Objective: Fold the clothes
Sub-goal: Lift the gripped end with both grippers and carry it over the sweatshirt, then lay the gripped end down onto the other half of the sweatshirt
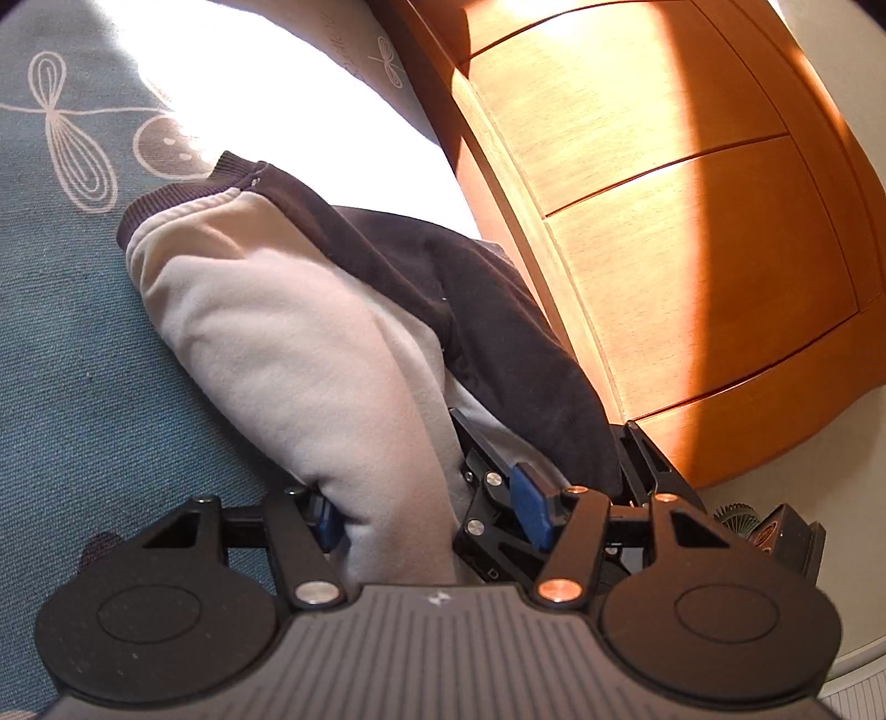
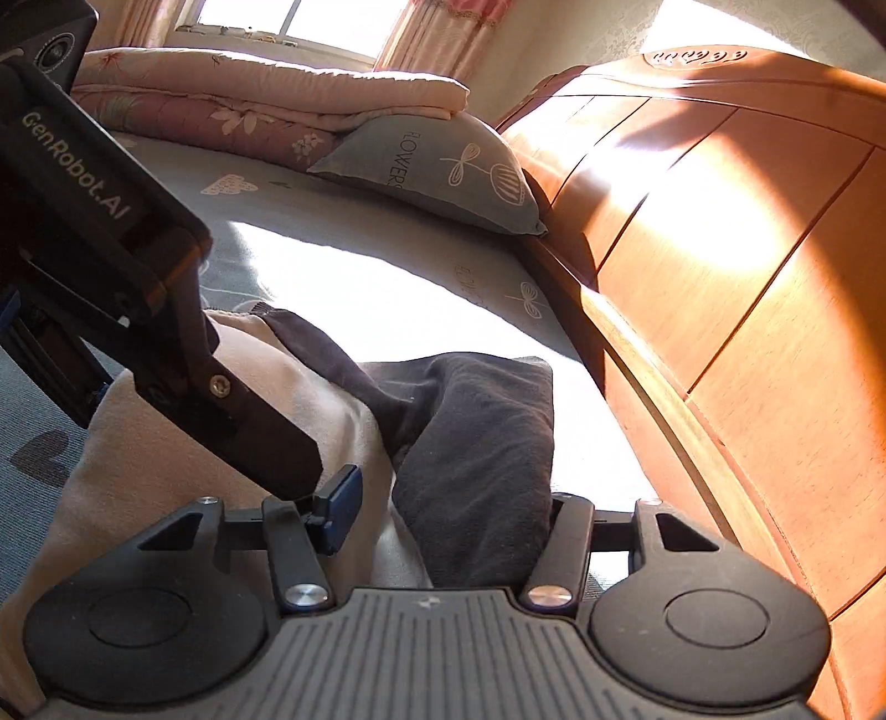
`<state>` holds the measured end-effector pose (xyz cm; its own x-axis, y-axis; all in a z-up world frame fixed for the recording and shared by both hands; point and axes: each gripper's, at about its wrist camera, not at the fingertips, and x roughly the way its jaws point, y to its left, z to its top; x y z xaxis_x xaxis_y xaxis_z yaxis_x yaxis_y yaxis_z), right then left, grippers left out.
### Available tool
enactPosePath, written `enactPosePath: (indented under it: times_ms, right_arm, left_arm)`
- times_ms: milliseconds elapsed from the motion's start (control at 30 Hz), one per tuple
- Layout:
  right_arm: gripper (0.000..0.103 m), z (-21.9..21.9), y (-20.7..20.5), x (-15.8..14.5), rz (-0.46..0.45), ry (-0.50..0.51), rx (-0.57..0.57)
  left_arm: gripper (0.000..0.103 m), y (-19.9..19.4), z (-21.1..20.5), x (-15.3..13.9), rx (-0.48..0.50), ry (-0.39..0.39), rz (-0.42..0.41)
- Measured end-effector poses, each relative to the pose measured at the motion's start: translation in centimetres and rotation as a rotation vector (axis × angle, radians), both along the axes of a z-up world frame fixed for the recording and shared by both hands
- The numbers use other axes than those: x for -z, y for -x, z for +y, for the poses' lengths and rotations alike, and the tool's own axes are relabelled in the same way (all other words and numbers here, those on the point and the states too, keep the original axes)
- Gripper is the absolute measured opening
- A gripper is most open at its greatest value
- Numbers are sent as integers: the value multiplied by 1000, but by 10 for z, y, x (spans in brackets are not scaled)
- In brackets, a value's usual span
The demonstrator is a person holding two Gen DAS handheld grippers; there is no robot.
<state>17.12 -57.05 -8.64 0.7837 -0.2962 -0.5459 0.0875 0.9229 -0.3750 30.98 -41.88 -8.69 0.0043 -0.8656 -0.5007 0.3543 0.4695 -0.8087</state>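
While both grippers are held low over the bed point(image 1: 72, 354), a garment point(image 1: 288, 343) is seen lying bunched on the blue-grey patterned sheet, close beside the wooden headboard point(image 1: 692, 249). The garment is dark on the outside and cream on the inside. Much of the cream lining is turned outward, and a dark ribbed edge point(image 1: 166, 194) is shown at its far end. A strong patch of sunlight is cast on the sheet just beyond it.

The fingers of the left gripper point(image 1: 429, 515) are spread, and a thick roll of cream cloth is seen between them. The cloth is touched by the left pad point(image 1: 326, 520), while the blue face of the other pad is left bare and apart from it. Just past that pad, a black finger of the right gripper point(image 2: 448, 509) is seen against the dark cloth.

In the right wrist view, the right gripper's fingers are also spread, with a fold of dark cloth lying between them. Its left pad point(image 2: 340, 509) is kept clear of that fold and its other pad is hidden behind the cloth, so no pinch is shown. The left gripper's body is seen crossing over the cream part at the left.

Farther up the bed, a pillow point(image 2: 443, 166) is propped against the headboard and a folded quilt point(image 2: 249, 99) is laid below a window point(image 2: 288, 22).
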Motion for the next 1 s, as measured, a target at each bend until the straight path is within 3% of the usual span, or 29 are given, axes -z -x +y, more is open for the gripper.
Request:
enactPosePath:
  times_ms: [167,300,400,500,600,733,800,900,1000]
  right_arm:
    - [69,-25,24,-25,-65,-167,70]
    - [74,-57,26,-60,-175,-333,18]
    - [76,-70,12,-55,-149,-508,-52]
    - [76,-77,-11,-23,-72,-603,-19]
    - [77,-80,-10,6,-46,-644,20]
    - [78,-69,6,-1,-59,-612,23]
    - [77,-59,16,-14,-90,-584,0]
    - [82,-43,23,-24,-112,-624,-84]
    - [87,-31,7,3,29,-651,-64]
  left_arm:
    - [65,5,41,3,-56,89,12]
    - [69,-9,63,26,-175,157,116]
    - [69,-24,67,49,-265,197,223]
    - [69,-34,61,55,-295,230,260]
    - [69,-47,42,41,-278,246,205]
    - [69,-54,22,7,-223,262,69]
    - [69,-51,22,-8,-216,216,-15]
    - [69,-46,38,-21,-266,105,-110]
    - [69,-41,52,-36,-297,67,-204]
